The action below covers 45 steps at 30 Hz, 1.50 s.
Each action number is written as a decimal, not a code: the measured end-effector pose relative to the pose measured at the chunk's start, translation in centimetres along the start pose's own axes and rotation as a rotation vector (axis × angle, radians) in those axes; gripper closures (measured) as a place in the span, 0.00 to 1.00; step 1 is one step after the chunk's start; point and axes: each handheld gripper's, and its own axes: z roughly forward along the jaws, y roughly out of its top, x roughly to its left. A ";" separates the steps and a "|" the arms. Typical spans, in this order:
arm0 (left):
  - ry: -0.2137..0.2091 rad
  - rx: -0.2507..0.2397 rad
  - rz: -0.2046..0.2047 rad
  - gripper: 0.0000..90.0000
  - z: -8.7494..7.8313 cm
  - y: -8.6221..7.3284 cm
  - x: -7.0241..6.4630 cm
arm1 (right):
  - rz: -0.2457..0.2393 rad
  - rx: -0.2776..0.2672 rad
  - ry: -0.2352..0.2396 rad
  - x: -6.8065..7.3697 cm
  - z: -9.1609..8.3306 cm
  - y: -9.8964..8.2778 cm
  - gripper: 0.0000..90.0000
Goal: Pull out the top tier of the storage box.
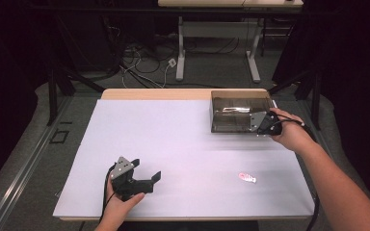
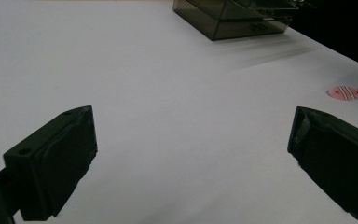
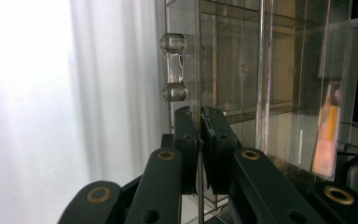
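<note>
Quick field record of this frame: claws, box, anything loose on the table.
left claw: open, nothing between the jaws, over bare white table
right claw: shut on the front panel edge of the box, just below its clear handle
box: smoky clear plastic, far right of table
loose item: small pink fish-shaped piece, flat on table, near right

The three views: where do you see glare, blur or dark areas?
High view: dark surroundings, streaky smear on the white table sheet before the smoky transparent plastic box. Left gripper view: small pink fish-shaped sticker sharp, near jaws soft. Right gripper view: sheet overexposed at left; reflections on the box wall, clear bar handle legible.
</note>
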 end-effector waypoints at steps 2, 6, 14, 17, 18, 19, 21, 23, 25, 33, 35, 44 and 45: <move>0.000 -0.001 0.001 0.01 0.0 0.0 0.0 | 0.013 -0.039 -0.011 0.2 0.2 -0.1 0.95; 0.001 -0.002 0.001 0.01 0.0 0.0 0.0 | -0.004 -0.013 0.012 0.1 -0.1 0.0 0.95; 0.001 -0.002 0.001 0.01 0.0 0.0 0.0 | -0.028 0.033 0.055 0.3 -0.8 0.4 0.95; 0.001 0.000 -0.001 0.01 0.0 0.0 0.0 | -0.014 -0.093 -0.005 0.7 -0.1 0.0 0.96; 0.001 0.000 -0.001 0.01 0.0 0.0 0.0 | -0.013 -0.062 0.017 0.7 -0.3 0.0 0.96; 0.001 0.000 0.000 0.01 0.0 0.0 0.0 | -0.015 -0.028 0.039 0.6 -0.6 0.1 0.96; 0.002 -0.001 0.000 0.01 0.0 0.0 0.0 | -0.014 -0.015 0.049 0.6 -0.7 0.2 0.96; 0.003 0.000 0.001 0.01 0.0 0.0 0.1 | -0.015 -0.032 0.043 0.6 -0.6 0.1 0.96; 0.004 -0.001 0.001 0.01 0.0 0.0 0.1 | -0.017 -0.031 0.044 0.7 -0.7 0.1 0.96; 0.002 -0.001 0.000 0.01 0.0 0.0 0.0 | -0.025 -0.037 0.043 1.0 -0.8 0.2 0.96; 0.002 -0.001 0.000 0.01 0.0 0.0 0.0 | -0.027 -0.034 0.046 1.0 -0.9 0.1 0.96; 0.003 0.000 0.000 0.01 0.0 0.0 0.0 | -0.048 -0.027 0.052 1.2 -1.1 0.0 0.96; 0.002 -0.001 0.000 0.01 0.0 0.0 0.0 | -0.038 -0.047 0.041 1.3 -1.0 -0.1 0.96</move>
